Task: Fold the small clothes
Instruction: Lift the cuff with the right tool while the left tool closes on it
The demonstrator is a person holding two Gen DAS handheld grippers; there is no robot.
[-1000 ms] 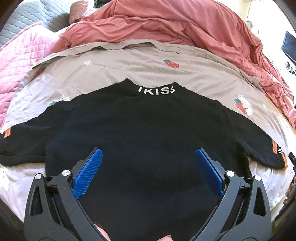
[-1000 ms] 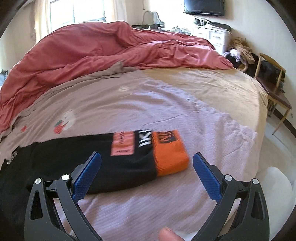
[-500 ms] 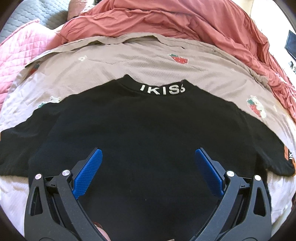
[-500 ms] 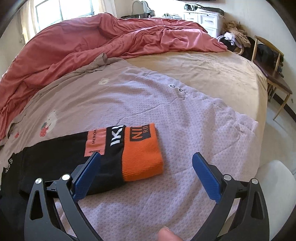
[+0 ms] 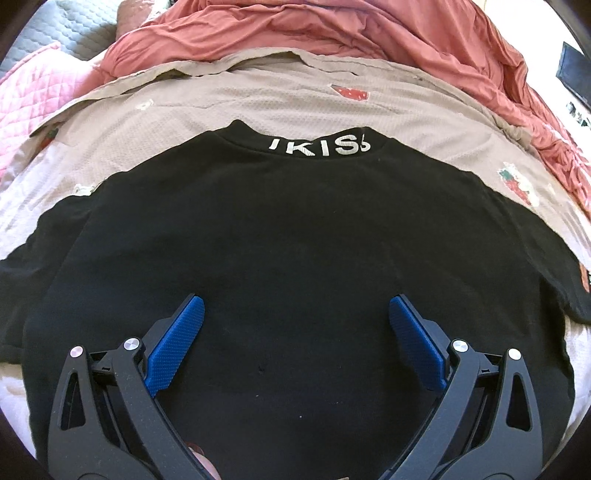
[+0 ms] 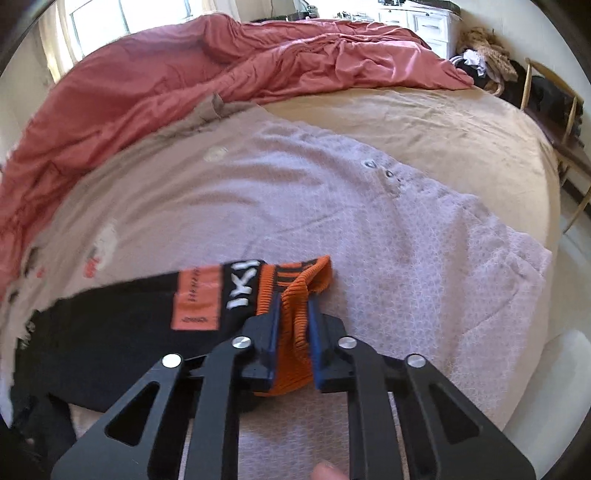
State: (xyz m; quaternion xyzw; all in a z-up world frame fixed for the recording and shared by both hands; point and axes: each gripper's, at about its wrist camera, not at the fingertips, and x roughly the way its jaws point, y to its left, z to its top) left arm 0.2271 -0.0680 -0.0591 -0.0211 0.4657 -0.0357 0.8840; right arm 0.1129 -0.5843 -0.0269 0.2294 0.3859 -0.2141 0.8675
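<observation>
From the left wrist camera, a black T-shirt (image 5: 295, 236) lies spread flat on a beige sheet printed with strawberries (image 5: 258, 107), its collar lettered in white and turned away from the camera (the near hem is hidden under the gripper arms). The left gripper (image 5: 295, 314) hangs over the lower middle of the shirt with its blue pads (image 5: 177, 343) spread wide apart and only flat shirt fabric below them, nothing pinched. A rumpled red duvet (image 5: 369, 33) is heaped along the far side of the bed, and a pink quilted cover (image 5: 26, 96) shows at the left edge. From the right wrist camera, the right gripper (image 6: 293, 306) is closing on the orange ribbed cuff (image 6: 295, 325) of the shirt's sleeve, the cuff bunched up between its blue pads. The black sleeve (image 6: 110, 325) runs off to the left across the sheet. A tan bedcover (image 6: 443, 133) lies beyond, and a wooden chair (image 6: 554, 110) stands at the right.
</observation>
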